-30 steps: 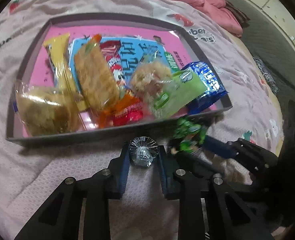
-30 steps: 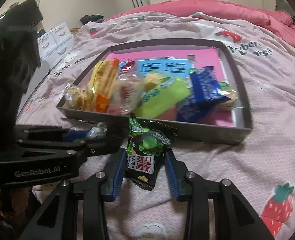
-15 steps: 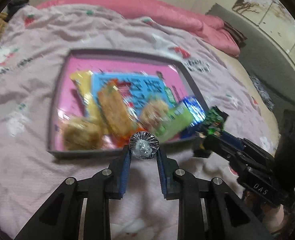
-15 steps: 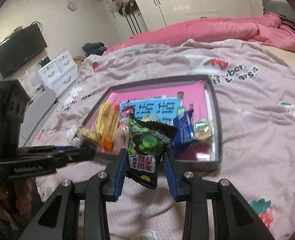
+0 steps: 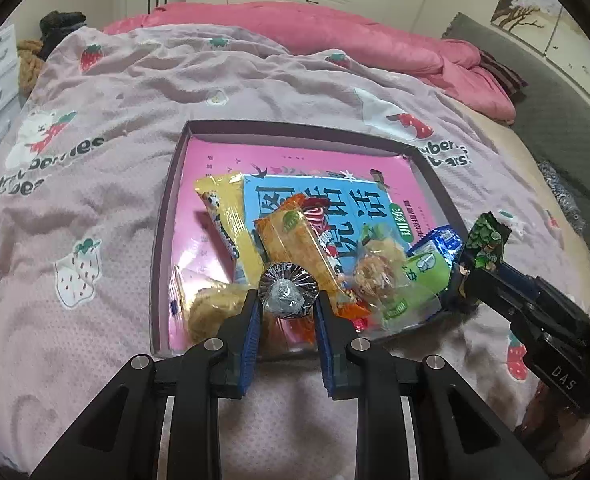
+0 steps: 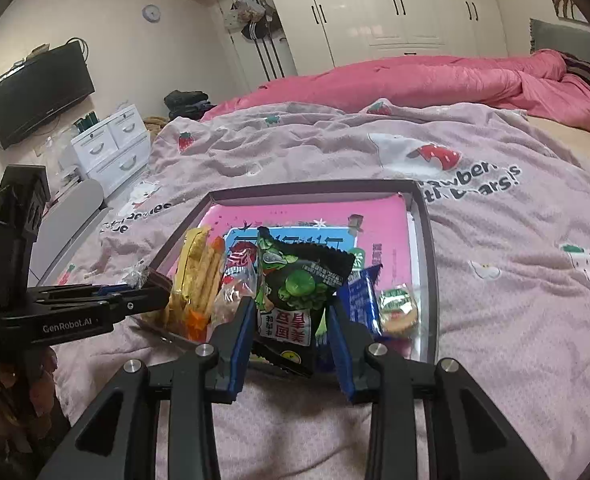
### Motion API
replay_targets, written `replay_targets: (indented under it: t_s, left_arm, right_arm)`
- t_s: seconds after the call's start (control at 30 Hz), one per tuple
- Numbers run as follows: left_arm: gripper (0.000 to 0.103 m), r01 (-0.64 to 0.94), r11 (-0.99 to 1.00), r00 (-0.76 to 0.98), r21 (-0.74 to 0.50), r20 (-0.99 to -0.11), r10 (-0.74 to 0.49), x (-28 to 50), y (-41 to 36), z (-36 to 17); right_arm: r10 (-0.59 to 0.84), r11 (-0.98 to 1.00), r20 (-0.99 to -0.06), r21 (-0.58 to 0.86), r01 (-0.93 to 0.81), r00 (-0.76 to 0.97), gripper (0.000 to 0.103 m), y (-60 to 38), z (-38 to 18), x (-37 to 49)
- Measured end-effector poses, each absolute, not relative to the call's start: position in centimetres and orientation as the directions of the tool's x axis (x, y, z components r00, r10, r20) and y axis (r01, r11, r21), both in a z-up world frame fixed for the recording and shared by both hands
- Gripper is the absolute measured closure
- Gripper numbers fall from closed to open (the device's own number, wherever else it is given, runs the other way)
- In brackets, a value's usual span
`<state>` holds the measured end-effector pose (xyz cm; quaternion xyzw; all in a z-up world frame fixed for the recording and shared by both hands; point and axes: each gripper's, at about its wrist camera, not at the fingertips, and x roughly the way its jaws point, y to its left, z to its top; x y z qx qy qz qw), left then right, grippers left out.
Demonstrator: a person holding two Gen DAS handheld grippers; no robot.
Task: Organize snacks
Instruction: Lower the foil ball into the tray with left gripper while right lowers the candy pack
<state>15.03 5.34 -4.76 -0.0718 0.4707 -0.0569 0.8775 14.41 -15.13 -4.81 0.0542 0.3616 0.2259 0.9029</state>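
A grey tray (image 5: 167,216) with a pink liner lies on the bed and holds several snack packs. My left gripper (image 5: 287,300) is shut on a silver foil-wrapped candy (image 5: 287,290), held above the tray's near edge. My right gripper (image 6: 291,316) is shut on a black and green pea snack packet (image 6: 299,288), held above the tray's (image 6: 427,248) near right part. The packet also shows in the left wrist view (image 5: 487,242). The left gripper also shows in the right wrist view (image 6: 147,284), over the tray's near left corner.
A pink strawberry-print blanket (image 5: 95,184) covers the bed around the tray. A rumpled pink duvet (image 6: 435,80) lies at the far side. White drawers (image 6: 111,144) and a wall TV (image 6: 39,92) stand to the left of the bed.
Both grippers have risen and moved forward from the blanket in front of the tray to above its near edge, each still holding its snack.
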Motion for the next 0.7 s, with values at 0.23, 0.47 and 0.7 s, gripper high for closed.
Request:
replay_targets:
  t_s: [0.23,0.47,0.7]
  left_arm:
    - [0.077,0.042,0.99,0.55,-0.131,-0.825,-0.133,15.2,4.8,-4.9]
    - [0.077,0.047,0.992,0.547,-0.118,-0.828,-0.124,15.4,4.5,-5.0]
    - [0.076,0.042,0.992,0.532,-0.121,-0.838,-0.125,15.6,4.4,-5.5]
  right_arm:
    - [0.45,0.885,-0.647,0.235,-0.402,0.615,0.067,-13.7,-5.6,15.4]
    - [0.437,0.887,-0.677,0.212,-0.411,0.592,0.067,-13.1,-6.8,16.1]
    - [0.424,0.889,-0.688,0.194,-0.415,0.589,0.066,-12.6,-7.6,16.4]
